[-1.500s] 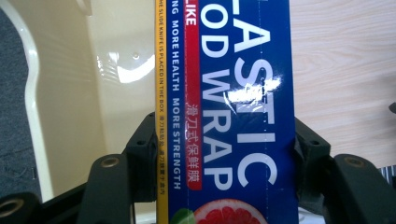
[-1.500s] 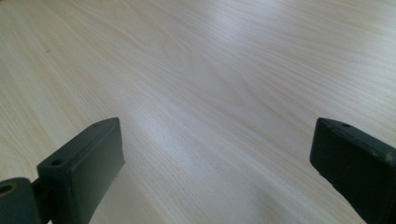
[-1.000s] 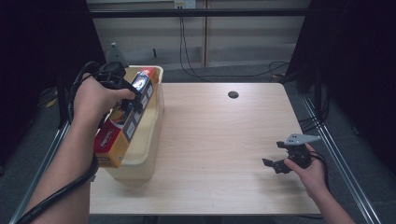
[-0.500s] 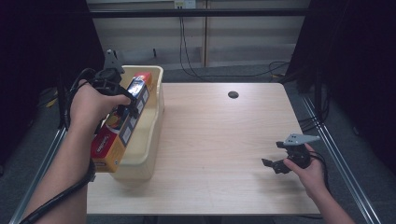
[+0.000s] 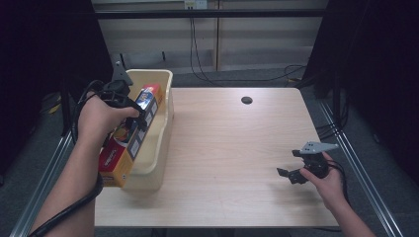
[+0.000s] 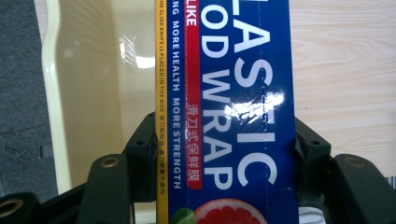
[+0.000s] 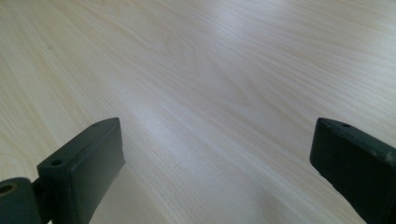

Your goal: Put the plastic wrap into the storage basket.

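Left gripper (image 5: 141, 114) clamps the plastic wrap box (image 5: 129, 136) across its width, slanted over the cream tub (image 5: 165, 106); long, light, glossy cardboard, probably slippery and crushable, best held mid-length; right gripper (image 5: 292, 174) gapes empty above the table (image 5: 237, 148).

A pale wooden table (image 5: 232, 148) carries a cream plastic bin (image 5: 159, 143) at its left edge.

A pale wood-grain worktop (image 5: 232, 148) with a round dark hole (image 5: 246, 100) near its far edge stands on grey floor (image 5: 356, 148). Black curtains (image 5: 375, 59) flank it; cables (image 5: 197, 54) hang against beige wall panels (image 5: 257, 44) behind.
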### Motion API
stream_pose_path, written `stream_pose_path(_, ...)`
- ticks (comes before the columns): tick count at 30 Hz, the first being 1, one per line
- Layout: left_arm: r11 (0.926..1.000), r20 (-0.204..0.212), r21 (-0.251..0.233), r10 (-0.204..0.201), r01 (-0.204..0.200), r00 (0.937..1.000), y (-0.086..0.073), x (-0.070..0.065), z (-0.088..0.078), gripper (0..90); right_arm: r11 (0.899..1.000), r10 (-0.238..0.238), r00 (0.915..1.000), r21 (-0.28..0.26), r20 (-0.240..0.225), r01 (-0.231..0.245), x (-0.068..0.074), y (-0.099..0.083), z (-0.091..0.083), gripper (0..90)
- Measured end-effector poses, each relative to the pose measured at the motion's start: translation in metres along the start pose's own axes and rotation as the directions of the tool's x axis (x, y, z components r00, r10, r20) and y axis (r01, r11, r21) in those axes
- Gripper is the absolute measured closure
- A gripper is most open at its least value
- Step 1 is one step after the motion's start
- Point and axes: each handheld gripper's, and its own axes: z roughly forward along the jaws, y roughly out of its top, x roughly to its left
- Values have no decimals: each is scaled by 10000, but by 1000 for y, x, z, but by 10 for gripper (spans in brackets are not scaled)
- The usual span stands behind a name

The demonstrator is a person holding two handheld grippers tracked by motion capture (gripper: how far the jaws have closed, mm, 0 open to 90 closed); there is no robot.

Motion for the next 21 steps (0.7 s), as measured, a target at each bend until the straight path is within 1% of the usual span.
stream_pose_path(1,10000,-36,32,41,-41,10000,0,1,1,407,10000,-1,10000,2,2,1,0,0,0,25)
stream_pose_path(8,10000,-7,65,-46,46,10000,0,3,9,407,10000,-4,10000,-17,33,4,0,0,0,25)
stream_pose_path(10,9999,-44,90,-110,110,9999,-1,3,10,407,10000,-7,10000,-10,4,7,0,0,0,25)
stream_pose_path(13,9998,-17,176,-86,86,10000,0,3,10,407,10000,-22,10000,10,68,22,0,0,0,25)
stream_pose_path(14,9998,-79,160,-78,79,9999,0,3,12,407,10000,-15,10000,1,37,15,0,0,0,25)
stream_pose_path(18,9997,-87,155,-160,161,9998,0,3,14,406,10000,-41,10000,-30,64,41,0,0,0,25)
stream_pose_path(20,9997,-77,224,-116,118,9999,0,3,14,406,10000,-14,10000,-20,54,14,0,0,-1,25)
stream_pose_path(21,9996,-41,215,-206,207,9998,0,3,15,406,10000,-16,10000,-19,58,16,0,0,0,25)
